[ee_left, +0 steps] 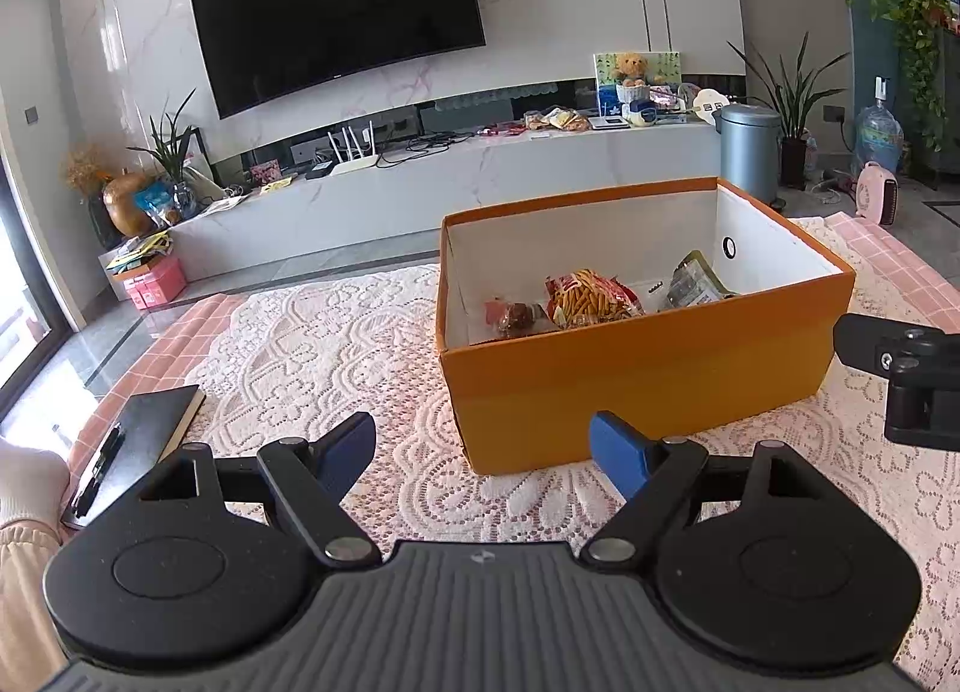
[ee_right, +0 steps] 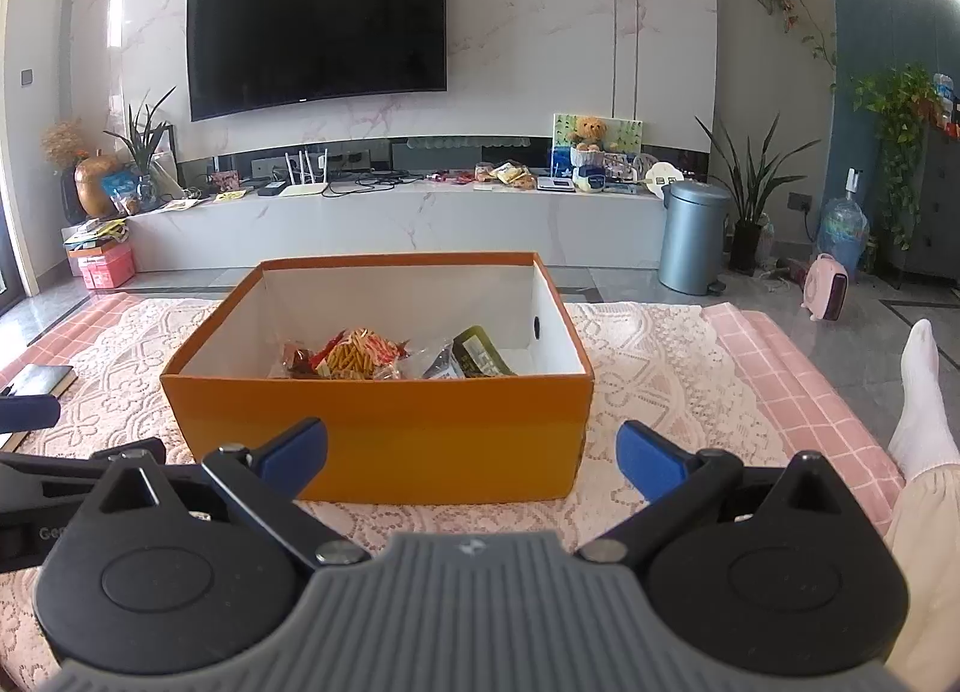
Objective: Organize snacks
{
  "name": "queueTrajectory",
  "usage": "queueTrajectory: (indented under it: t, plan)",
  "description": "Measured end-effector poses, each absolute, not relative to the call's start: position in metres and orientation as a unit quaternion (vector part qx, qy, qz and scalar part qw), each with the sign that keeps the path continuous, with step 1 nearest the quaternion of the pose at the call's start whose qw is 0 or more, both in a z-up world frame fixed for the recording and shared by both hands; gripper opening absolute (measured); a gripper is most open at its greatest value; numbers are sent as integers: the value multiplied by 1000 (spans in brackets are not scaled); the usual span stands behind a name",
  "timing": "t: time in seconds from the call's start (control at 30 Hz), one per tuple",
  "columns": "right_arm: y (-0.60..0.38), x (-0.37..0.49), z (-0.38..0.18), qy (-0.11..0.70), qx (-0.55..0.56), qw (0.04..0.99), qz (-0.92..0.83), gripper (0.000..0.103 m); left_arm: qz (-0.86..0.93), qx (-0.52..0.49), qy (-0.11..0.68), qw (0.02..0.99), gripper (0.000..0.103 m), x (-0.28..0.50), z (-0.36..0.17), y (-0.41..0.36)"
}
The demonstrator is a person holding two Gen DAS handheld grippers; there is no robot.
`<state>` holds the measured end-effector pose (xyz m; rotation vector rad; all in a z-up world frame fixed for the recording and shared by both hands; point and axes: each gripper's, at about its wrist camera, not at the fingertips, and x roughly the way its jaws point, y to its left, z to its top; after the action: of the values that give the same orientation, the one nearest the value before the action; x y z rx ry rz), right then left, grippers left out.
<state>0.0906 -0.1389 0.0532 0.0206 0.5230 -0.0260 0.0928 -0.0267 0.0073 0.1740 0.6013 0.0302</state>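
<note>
An open orange box (ee_left: 630, 380) (ee_right: 384, 428) stands on the lace-covered table. Inside lie a red packet of stick snacks (ee_left: 591, 299) (ee_right: 360, 353), a small dark red snack (ee_left: 516, 317) (ee_right: 297, 362) to its left and a dark green packet (ee_left: 696, 281) (ee_right: 474, 356) to its right. My left gripper (ee_left: 483, 452) is open and empty, in front of the box's near left corner. My right gripper (ee_right: 471, 461) is open and empty, in front of the box's near wall. Part of the right gripper shows at the right edge of the left wrist view (ee_left: 906, 374).
A black notebook with a pen (ee_left: 135, 446) (ee_right: 36, 383) lies on the table at the left. The pink cloth's edge (ee_right: 798, 380) runs on the right, with a white-socked foot (ee_right: 924, 410) beside it. A TV bench (ee_right: 390, 218) and a bin (ee_right: 693, 236) stand beyond.
</note>
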Motion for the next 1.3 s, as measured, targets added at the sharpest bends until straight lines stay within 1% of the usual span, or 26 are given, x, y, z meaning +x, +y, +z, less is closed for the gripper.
queueTrajectory:
  t: [1.3]
  plan:
    - [-136, 85, 57, 255, 8, 967, -8, 99, 19, 84, 301, 950, 95, 91, 7, -28]
